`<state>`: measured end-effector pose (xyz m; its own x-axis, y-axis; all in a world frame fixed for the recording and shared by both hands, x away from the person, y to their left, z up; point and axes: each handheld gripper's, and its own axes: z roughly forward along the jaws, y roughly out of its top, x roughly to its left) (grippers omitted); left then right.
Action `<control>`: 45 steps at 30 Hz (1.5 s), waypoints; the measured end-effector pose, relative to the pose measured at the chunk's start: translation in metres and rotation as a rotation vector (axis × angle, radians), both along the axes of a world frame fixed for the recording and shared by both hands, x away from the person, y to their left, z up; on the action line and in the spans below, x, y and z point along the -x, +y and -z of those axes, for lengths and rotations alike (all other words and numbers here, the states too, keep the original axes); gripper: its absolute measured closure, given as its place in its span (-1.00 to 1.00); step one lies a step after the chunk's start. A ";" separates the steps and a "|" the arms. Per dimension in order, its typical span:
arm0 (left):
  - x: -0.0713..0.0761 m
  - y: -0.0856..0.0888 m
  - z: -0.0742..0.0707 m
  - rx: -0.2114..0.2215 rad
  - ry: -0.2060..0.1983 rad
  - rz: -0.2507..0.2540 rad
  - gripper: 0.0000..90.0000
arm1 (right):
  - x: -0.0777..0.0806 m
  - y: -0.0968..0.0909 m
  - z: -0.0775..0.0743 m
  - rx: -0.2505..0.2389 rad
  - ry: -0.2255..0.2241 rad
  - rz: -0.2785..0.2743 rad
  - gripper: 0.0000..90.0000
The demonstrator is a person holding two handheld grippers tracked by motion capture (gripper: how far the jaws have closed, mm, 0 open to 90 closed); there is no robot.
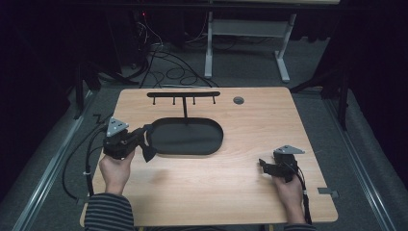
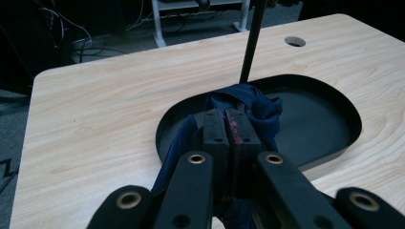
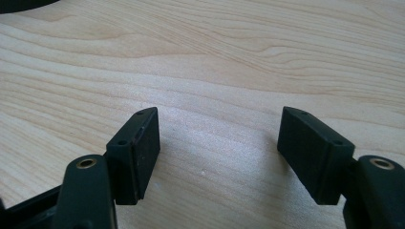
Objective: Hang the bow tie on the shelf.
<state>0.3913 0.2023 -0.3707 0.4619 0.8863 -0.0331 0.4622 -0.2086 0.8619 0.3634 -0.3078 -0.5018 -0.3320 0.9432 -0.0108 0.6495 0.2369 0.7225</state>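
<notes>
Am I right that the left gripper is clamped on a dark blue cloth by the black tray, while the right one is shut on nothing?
Nearly. The right gripper is open, not shut: the right gripper view shows its jaws wide apart over bare table. The left gripper does clamp the dark blue cloth at the black tray.

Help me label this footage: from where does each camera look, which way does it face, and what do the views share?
High view: above the person's side, facing forward and down on the wooden table; both hands, left gripper, right gripper.
Left gripper view: along shut jaws pinching dark blue cloth over the black tray.
Right gripper view: along open jaws, facing bare tabletop.
Shared: tray, stand rod.
</notes>
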 end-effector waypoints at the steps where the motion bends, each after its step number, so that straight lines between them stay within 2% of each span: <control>1: -0.001 0.000 -0.002 0.001 -0.001 0.001 0.95 | 0.000 0.000 0.000 0.000 0.000 -0.001 -0.28; 4: -0.006 -0.001 -0.008 0.010 -0.007 0.000 0.95 | 0.000 0.000 0.000 -0.002 0.000 0.000 -0.28; 11: -0.017 -0.005 -0.018 -0.012 -0.017 -0.010 0.95 | 0.000 0.000 0.000 -0.002 0.000 0.000 -0.28; 18: -0.026 -0.009 -0.030 -0.017 -0.039 -0.013 0.95 | 0.000 0.000 0.000 0.001 -0.001 -0.003 -0.28; 22: -0.033 -0.011 -0.034 -0.021 -0.038 -0.018 0.95 | 0.000 0.000 0.000 0.000 0.000 -0.003 -0.28; 45: -0.063 -0.027 -0.045 -0.053 -0.057 -0.042 0.95 | 0.000 0.000 0.000 0.001 0.000 -0.006 -0.28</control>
<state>0.4545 0.1750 -0.3255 0.4237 0.9049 0.0396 0.4224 -0.2361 0.8752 0.3633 -0.3078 -0.5019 -0.3372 0.9414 -0.0116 0.6479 0.2409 0.7226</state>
